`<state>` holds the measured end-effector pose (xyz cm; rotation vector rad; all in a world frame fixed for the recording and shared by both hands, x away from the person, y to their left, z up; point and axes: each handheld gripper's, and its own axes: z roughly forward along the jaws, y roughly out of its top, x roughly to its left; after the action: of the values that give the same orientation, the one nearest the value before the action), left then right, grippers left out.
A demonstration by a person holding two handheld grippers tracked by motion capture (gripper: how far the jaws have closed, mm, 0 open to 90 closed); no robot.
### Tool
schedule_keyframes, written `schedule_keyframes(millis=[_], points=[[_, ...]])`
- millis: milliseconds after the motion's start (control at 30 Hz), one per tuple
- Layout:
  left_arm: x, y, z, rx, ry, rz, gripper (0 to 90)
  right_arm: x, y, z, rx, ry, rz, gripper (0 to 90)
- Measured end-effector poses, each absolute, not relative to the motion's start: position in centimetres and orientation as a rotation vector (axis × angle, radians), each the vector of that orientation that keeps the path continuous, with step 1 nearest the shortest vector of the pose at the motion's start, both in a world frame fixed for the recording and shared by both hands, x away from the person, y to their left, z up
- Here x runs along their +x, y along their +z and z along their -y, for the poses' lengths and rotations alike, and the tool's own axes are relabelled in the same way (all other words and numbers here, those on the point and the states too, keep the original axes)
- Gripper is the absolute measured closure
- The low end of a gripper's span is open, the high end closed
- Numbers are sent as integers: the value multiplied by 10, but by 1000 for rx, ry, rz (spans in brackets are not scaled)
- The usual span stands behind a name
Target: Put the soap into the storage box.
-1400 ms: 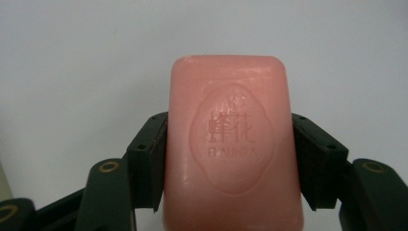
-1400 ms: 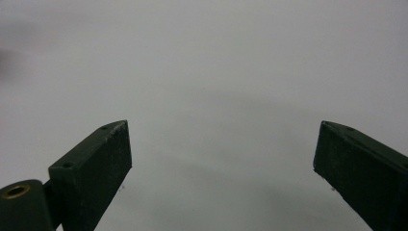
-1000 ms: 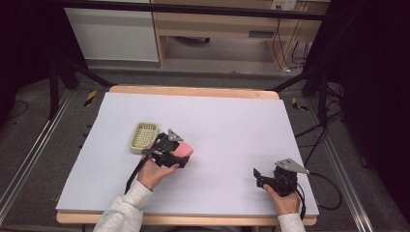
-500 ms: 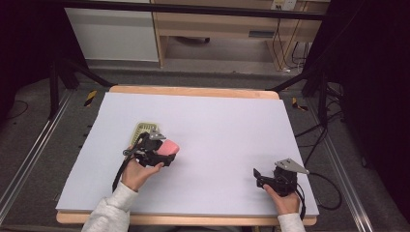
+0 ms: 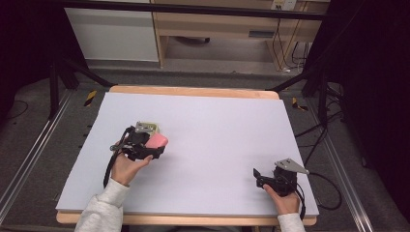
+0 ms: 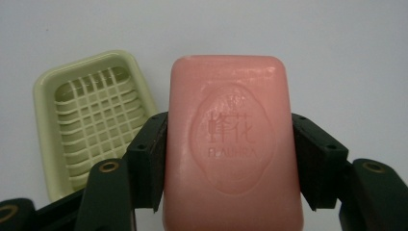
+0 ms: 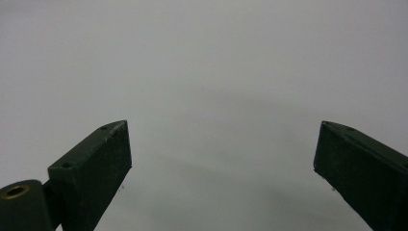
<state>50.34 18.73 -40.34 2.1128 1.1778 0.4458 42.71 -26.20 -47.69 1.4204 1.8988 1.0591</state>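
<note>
My left gripper [image 6: 230, 159] has its jaws clamped on the long sides of a pink soap bar [image 6: 232, 144], stamped face toward the camera. Just beside it, lower on the table [image 5: 217, 125], lies a pale green soap dish [image 6: 91, 115] with a slatted floor, empty. My right gripper [image 7: 221, 159] rests near the table's front right corner, jaws spread wide, holding nothing.

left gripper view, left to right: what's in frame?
Green soap dish → the gripper's left-hand jaw → pink soap bar, clamped between the jaws of the left gripper → the right-hand jaw. The dish lies beside the soap, nothing in it.
</note>
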Motion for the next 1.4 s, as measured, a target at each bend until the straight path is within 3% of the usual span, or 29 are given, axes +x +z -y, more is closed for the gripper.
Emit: schedule_keyframes(millis=[1400], points=[[557,-413,-213,2027,534,-1360,373,427,-477,263,1418,1070,-1890,62]])
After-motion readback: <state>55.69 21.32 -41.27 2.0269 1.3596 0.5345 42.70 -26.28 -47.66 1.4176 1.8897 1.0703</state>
